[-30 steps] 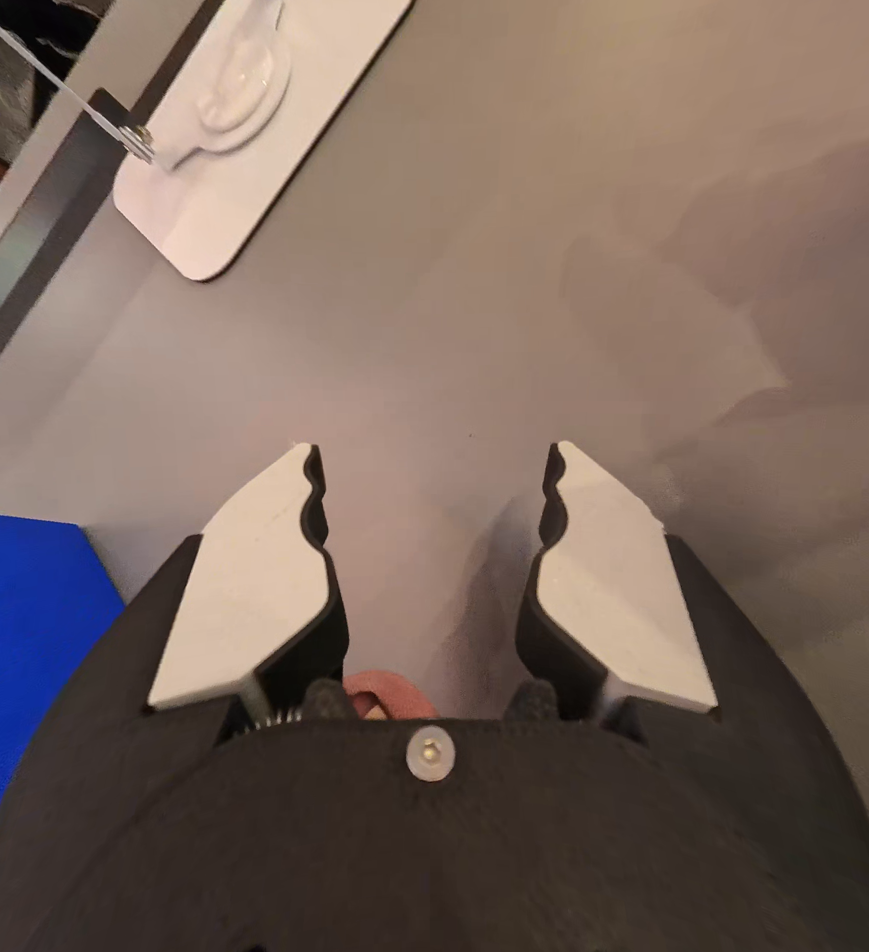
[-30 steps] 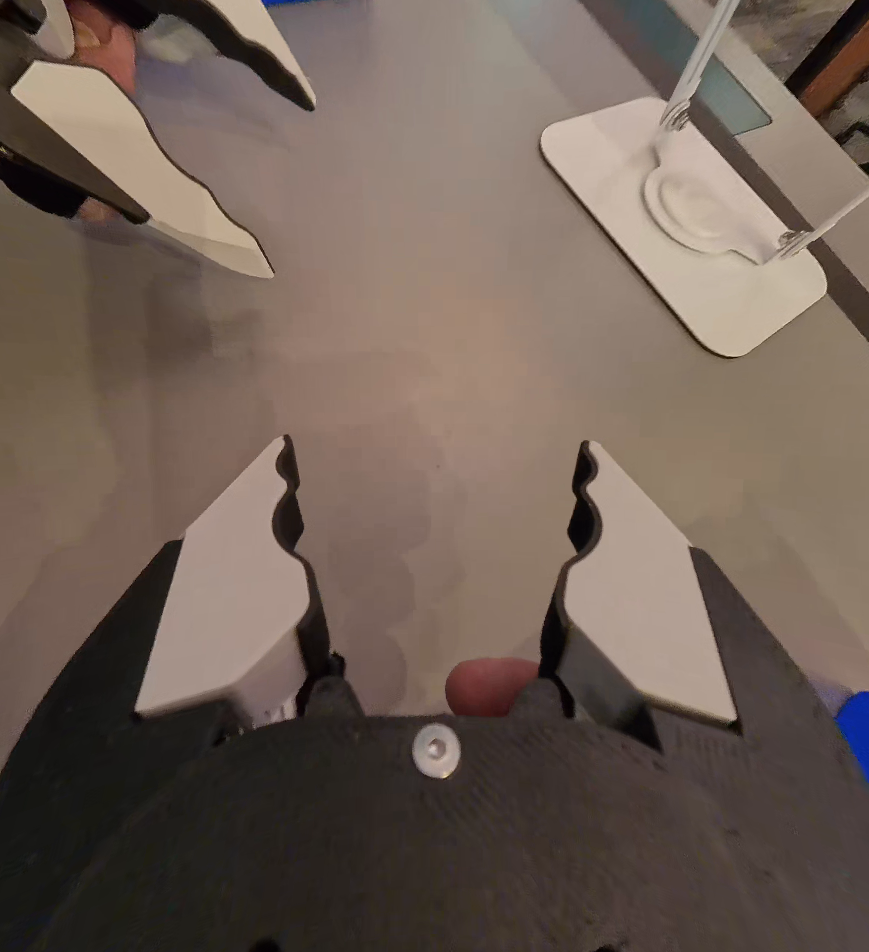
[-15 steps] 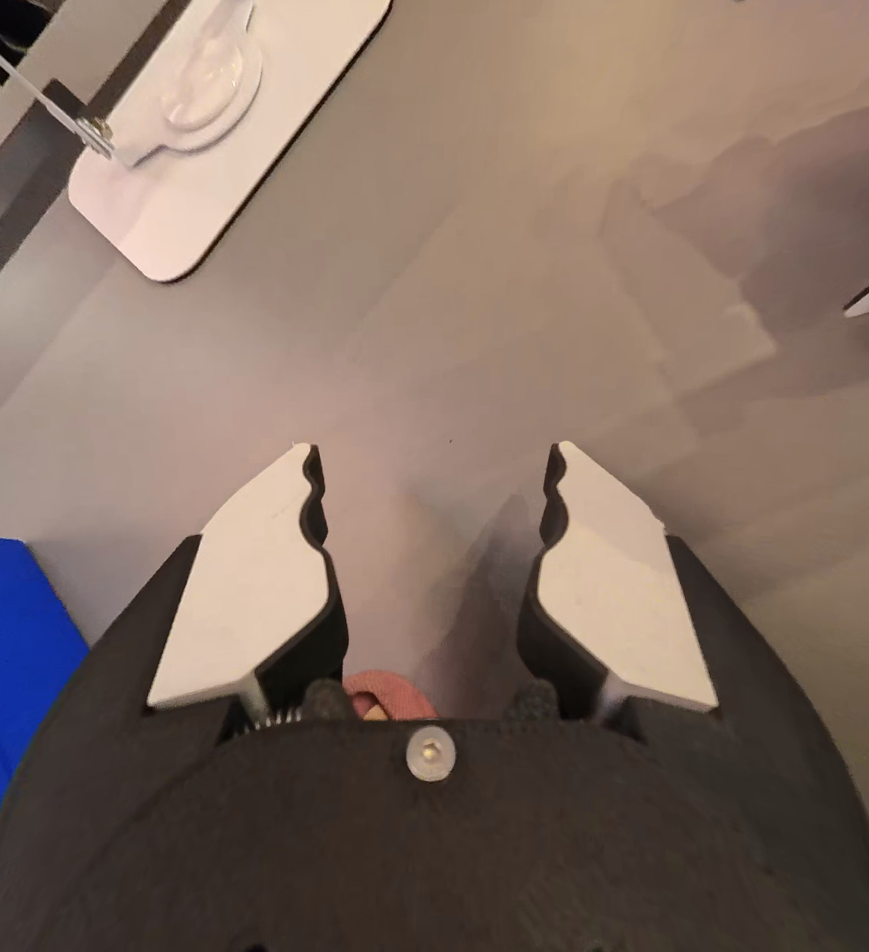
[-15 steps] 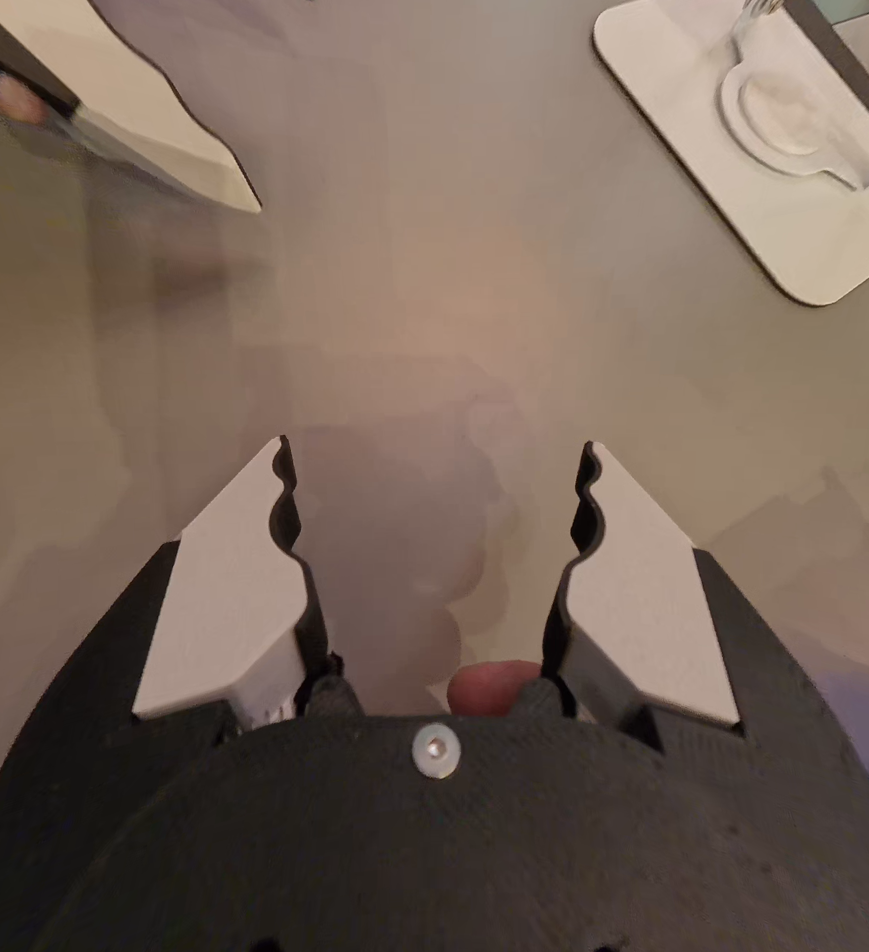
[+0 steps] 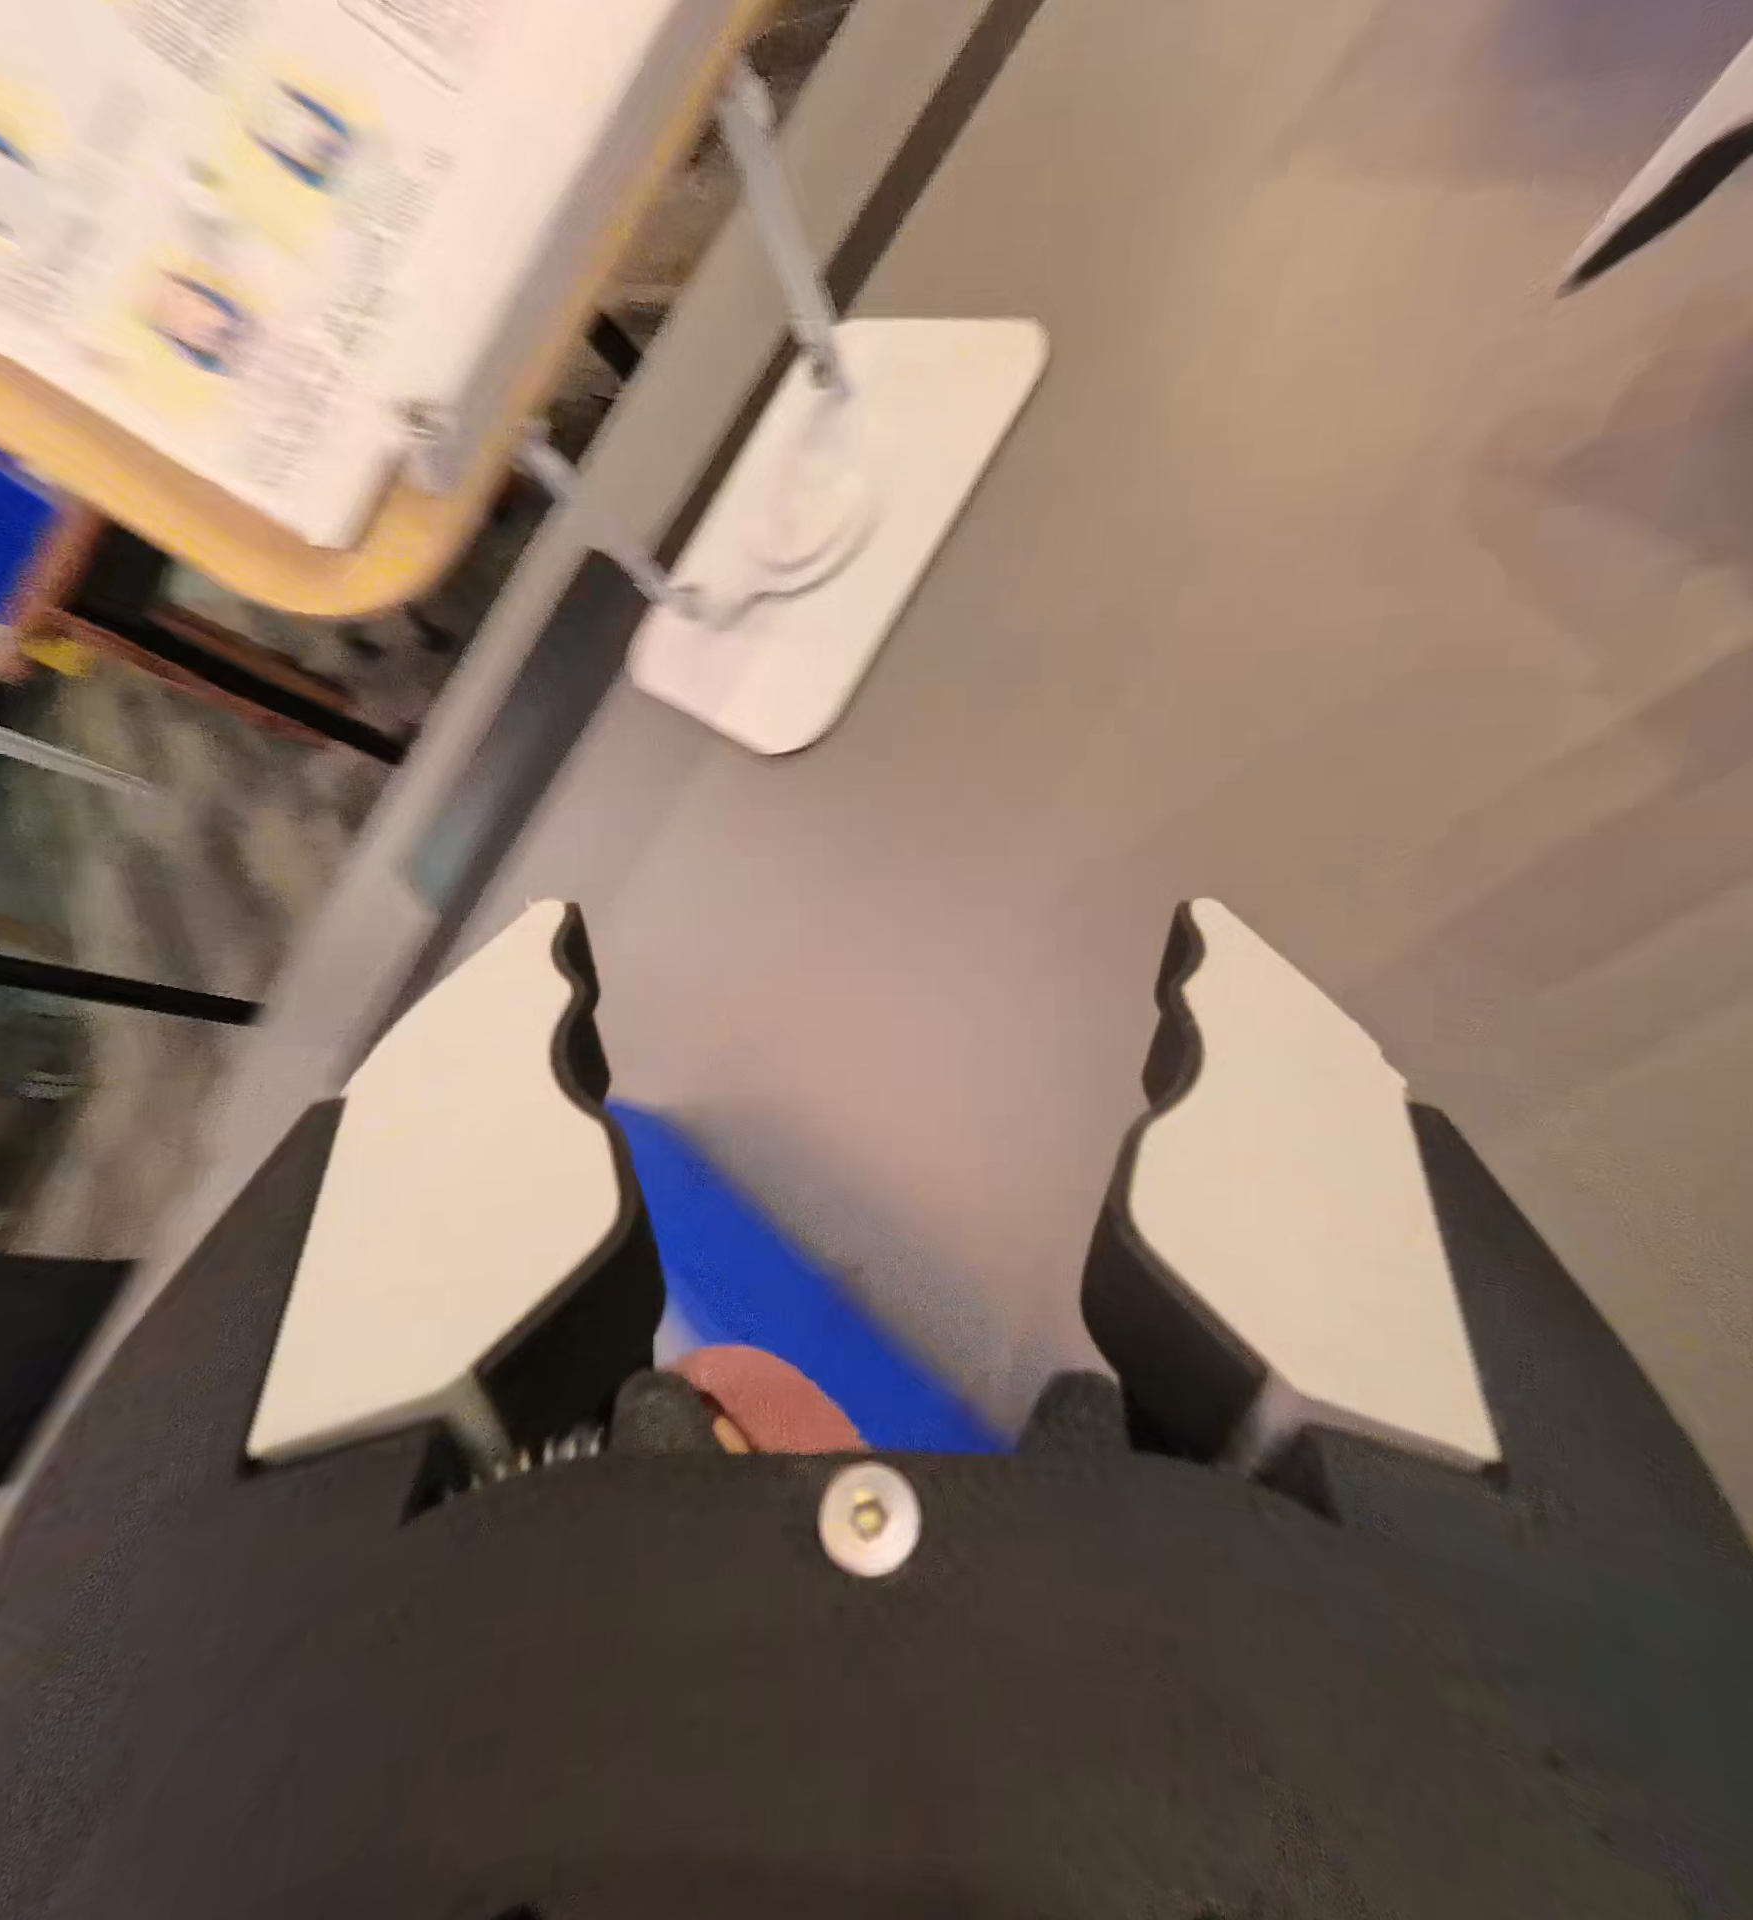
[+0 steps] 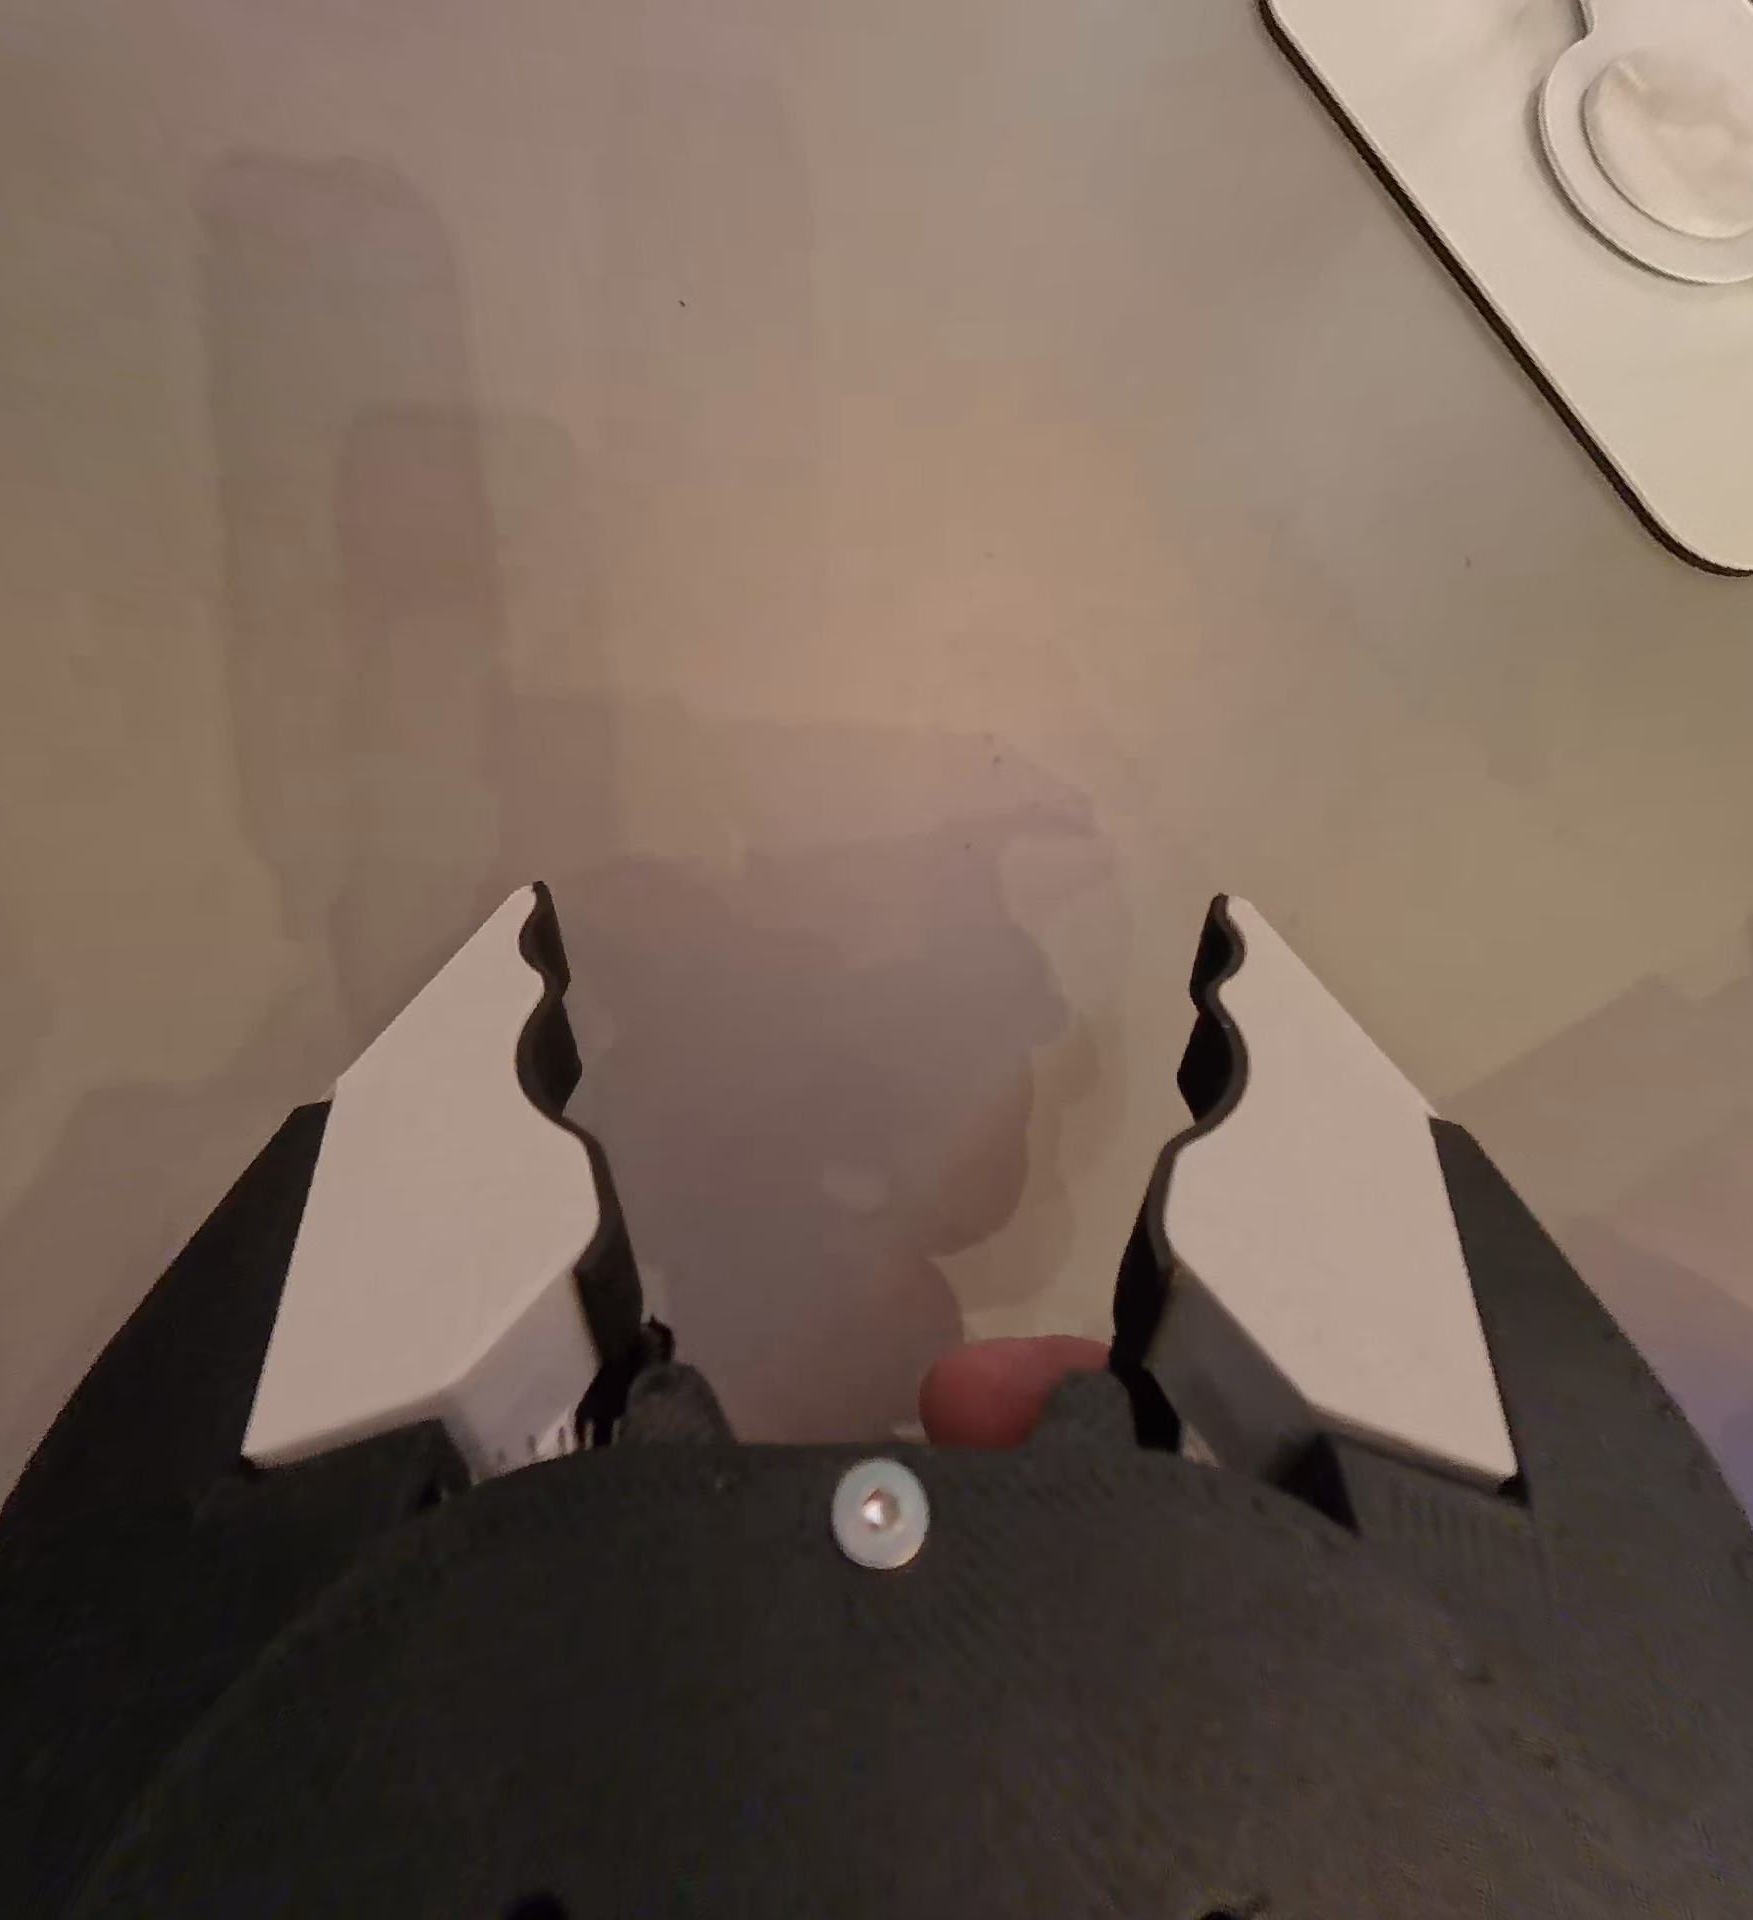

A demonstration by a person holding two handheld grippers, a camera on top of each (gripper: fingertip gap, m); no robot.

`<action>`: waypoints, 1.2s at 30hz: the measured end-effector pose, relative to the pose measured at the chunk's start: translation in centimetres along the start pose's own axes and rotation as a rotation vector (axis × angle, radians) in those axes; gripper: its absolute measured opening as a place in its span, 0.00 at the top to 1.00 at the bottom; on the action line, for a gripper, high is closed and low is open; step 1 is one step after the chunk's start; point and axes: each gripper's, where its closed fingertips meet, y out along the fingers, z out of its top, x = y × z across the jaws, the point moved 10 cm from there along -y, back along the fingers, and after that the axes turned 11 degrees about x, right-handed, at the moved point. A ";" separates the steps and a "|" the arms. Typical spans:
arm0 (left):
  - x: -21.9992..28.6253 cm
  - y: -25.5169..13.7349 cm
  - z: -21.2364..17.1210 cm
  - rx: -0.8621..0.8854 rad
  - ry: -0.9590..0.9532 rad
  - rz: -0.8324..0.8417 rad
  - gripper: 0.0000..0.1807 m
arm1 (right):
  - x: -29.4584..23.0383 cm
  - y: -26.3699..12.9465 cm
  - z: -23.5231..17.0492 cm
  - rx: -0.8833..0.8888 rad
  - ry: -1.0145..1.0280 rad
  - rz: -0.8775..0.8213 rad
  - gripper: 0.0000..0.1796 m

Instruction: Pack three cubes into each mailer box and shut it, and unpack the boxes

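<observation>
Blue edge (image 5: 789, 1288) between spread left fingers (image 5: 467, 1174) | right gripper (image 6: 877, 914) empty

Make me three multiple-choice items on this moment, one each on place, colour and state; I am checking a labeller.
1. In the left wrist view, the white stand base lies: A on the table; B on the floor; C in a box.
2. The thing between the left gripper fingers, low down, is: A red; B blue; C green.
3. The right gripper is: A shut on a cube; B shut empty; C open.

A, its flat plate rests on the grey top; B, plainly blue though blurred; C, fingers apart with only table between.
</observation>
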 end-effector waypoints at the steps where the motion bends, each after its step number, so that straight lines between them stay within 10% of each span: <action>1: -2.1 -1.3 -0.3 -0.019 0.072 0.030 0.44 | -0.1 0.0 0.0 0.001 -0.002 0.004 0.34; 11: -16.2 -3.5 -9.3 -0.389 0.228 -0.266 0.29 | -0.2 0.4 -0.2 -0.024 0.007 0.022 0.35; 22: -16.1 1.9 -14.4 -0.555 0.279 -0.560 0.33 | 0.2 0.5 -0.6 -0.035 0.061 0.017 0.35; 36: -15.9 1.4 -14.5 -0.514 0.302 -0.532 0.34 | 0.2 0.5 -0.6 -0.030 0.062 0.032 0.37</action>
